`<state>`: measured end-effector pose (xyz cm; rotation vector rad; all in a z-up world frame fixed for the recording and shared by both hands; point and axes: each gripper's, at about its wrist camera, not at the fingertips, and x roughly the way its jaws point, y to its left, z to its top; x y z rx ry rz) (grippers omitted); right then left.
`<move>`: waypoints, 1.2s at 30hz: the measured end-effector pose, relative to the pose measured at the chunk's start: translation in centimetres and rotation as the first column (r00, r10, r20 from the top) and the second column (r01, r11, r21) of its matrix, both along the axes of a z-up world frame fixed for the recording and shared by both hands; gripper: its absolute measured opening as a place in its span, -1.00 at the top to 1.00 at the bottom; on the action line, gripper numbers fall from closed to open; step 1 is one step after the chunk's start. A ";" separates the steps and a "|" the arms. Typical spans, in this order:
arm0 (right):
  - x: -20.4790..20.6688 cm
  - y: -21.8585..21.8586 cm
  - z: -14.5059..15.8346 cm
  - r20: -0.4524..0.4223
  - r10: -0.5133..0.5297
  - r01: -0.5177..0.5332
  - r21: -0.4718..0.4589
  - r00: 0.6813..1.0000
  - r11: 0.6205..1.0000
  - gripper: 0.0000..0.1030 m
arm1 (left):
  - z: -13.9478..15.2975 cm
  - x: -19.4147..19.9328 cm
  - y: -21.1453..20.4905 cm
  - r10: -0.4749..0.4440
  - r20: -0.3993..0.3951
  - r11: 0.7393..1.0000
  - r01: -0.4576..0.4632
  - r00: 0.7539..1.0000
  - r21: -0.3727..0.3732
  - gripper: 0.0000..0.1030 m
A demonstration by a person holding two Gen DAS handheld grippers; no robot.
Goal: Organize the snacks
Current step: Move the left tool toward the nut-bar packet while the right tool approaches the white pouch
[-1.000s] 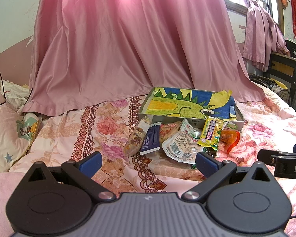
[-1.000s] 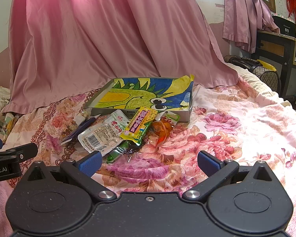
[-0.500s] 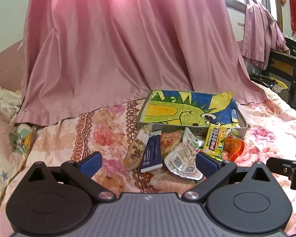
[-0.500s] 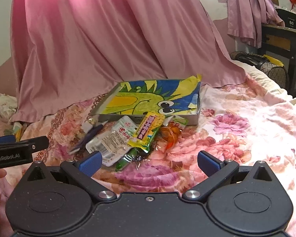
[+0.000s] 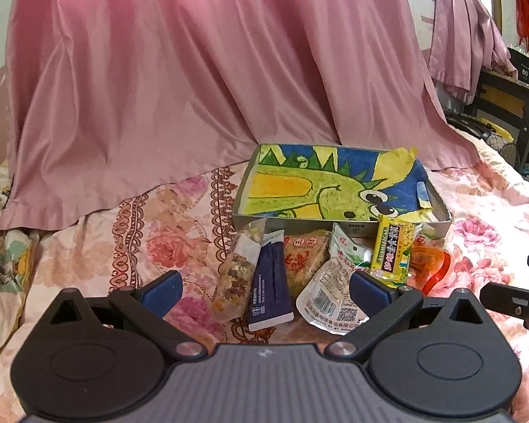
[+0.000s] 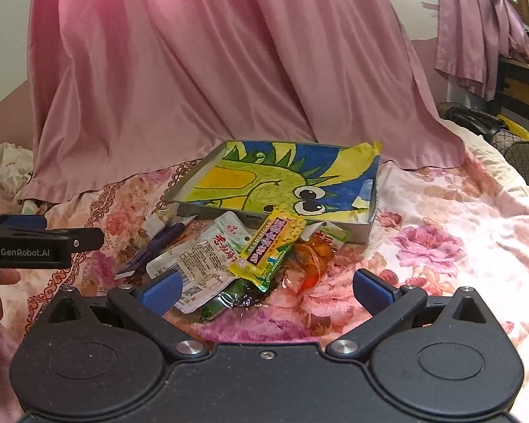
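Several snack packets lie in a heap on the floral bedspread, just in front of a shallow grey tray lined with a green dragon drawing. Among them are a dark blue packet, a white pouch, a yellow bar, an orange wrapper and a clear nut packet. My left gripper hovers open just short of the blue packet and white pouch. My right gripper is open near the yellow bar and a green packet. Both hold nothing.
A pink satin curtain drapes onto the bed behind the tray. A desk and dark bag stand at the right. Pillows lie at the left. The bedspread right of the heap is bare.
Both grippers have moved forward, closer to the snack heap, and stay open. The snacks and tray have not shifted.
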<state>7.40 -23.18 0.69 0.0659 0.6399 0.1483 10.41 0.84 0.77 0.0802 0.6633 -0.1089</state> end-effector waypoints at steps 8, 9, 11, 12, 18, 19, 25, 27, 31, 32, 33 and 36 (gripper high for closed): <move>1.9 0.6 -1.1 -0.028 0.004 -0.004 -0.014 1.000 1.000 -0.99 | -0.4 2.9 0.6 -0.012 -0.035 1.000 0.013 0.999 0.010 -0.99; 2.1 0.6 -1.2 -0.030 0.004 -0.004 -0.014 1.000 1.000 -0.99 | -0.5 3.3 0.8 -0.012 -0.040 1.000 0.012 0.999 0.006 -0.99; 2.6 0.8 -1.4 -0.036 0.004 -0.005 -0.017 0.999 1.000 -0.99 | -0.7 4.1 1.1 -0.007 -0.050 1.000 0.007 0.999 0.002 -0.99; 2.8 0.9 -1.6 -0.040 0.005 -0.005 -0.018 0.999 1.000 -0.99 | -0.8 4.5 1.3 -0.005 -0.053 1.000 0.005 0.999 0.001 -0.99; 4.3 1.7 -2.6 -0.062 0.014 -0.016 -0.040 0.998 0.999 -0.99 | -1.5 6.6 2.4 0.009 -0.069 1.000 -0.009 0.998 -0.013 -0.99; 4.6 1.9 -2.8 -0.065 0.017 -0.020 -0.041 0.998 0.999 -0.99 | -1.6 6.9 2.6 0.010 -0.073 1.000 -0.012 0.997 -0.018 -0.99; 6.6 3.2 -3.9 -0.079 0.055 -0.058 -0.026 0.995 0.998 -0.99 | -2.7 8.5 3.1 0.012 -0.114 1.000 -0.013 0.993 -0.002 -0.99; 7.3 3.7 -4.3 -0.081 0.080 -0.081 -0.009 0.993 0.997 -0.99 | -2.9 9.0 3.4 0.024 -0.126 1.000 -0.023 0.992 0.008 -0.99; 8.2 4.9 -5.3 -0.085 0.130 -0.131 -0.005 0.988 0.991 -0.99 | -3.2 9.8 4.9 0.079 -0.149 0.996 -0.085 0.986 -0.038 -0.99; 8.4 5.2 -5.6 -0.087 0.142 -0.143 -0.006 0.986 0.990 -0.99 | -3.4 10.1 5.3 0.088 -0.166 0.994 -0.098 0.982 -0.054 -0.99; 8.5 5.6 -5.8 -0.089 0.154 -0.155 -0.007 0.984 0.988 -0.99 | -3.6 10.4 5.6 0.094 -0.185 0.992 -0.109 0.978 -0.069 -0.99; 9.0 6.5 -6.4 -0.094 0.182 -0.184 -0.012 0.979 0.983 -0.99 | -4.4 11.1 6.1 0.097 -0.241 0.987 -0.124 0.966 -0.098 -0.99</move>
